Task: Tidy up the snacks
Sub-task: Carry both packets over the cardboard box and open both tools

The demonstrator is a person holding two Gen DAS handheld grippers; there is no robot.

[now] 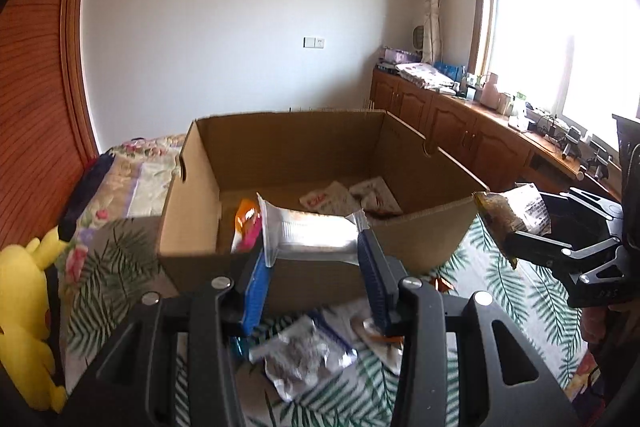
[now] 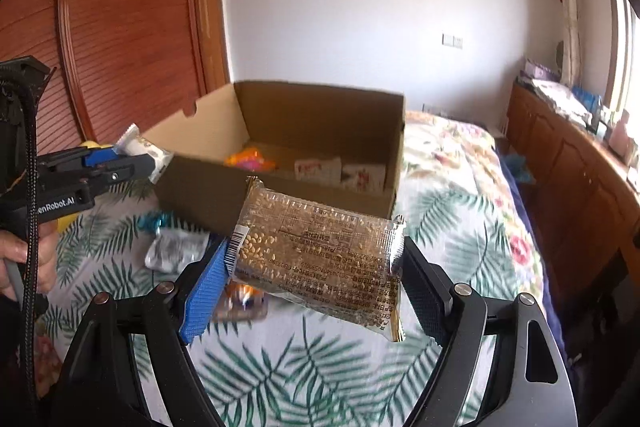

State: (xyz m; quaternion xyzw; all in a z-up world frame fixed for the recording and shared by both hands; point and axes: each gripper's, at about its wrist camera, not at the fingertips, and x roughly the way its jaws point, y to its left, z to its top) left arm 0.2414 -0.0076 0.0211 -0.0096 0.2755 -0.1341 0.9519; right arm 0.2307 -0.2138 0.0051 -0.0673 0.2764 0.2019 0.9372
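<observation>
1. Left wrist view: the left gripper (image 1: 316, 267), at lower centre of the frame, has its jaws closed about halfway on a silver-white snack packet (image 1: 310, 235), which is held crosswise between the blue pads.
2. The packet sits just above the near wall of the open cardboard box (image 1: 192, 227) at frame centre.
3. Inside the box: an orange-pink packet (image 1: 246, 229) at the near left and two white-red packets (image 1: 352, 197) toward the right.
4. A crumpled silver packet (image 1: 304, 359) lies on the leaf-print bedcover (image 1: 512, 291), below the box.
5. At the right edge, the right gripper (image 1: 520, 243) pinches a brown packet.
6. Right wrist view: the right gripper (image 2: 316, 279) has jaws set fairly wide, clamped on the ends of a brown seeded snack packet (image 2: 320, 259) at frame centre, in front of the box (image 2: 208, 195) and raised off the bedcover (image 2: 320, 379).
7. At the left edge, the left gripper (image 2: 132, 163) holds the white packet (image 2: 140, 147) by the box's near left corner.
</observation>
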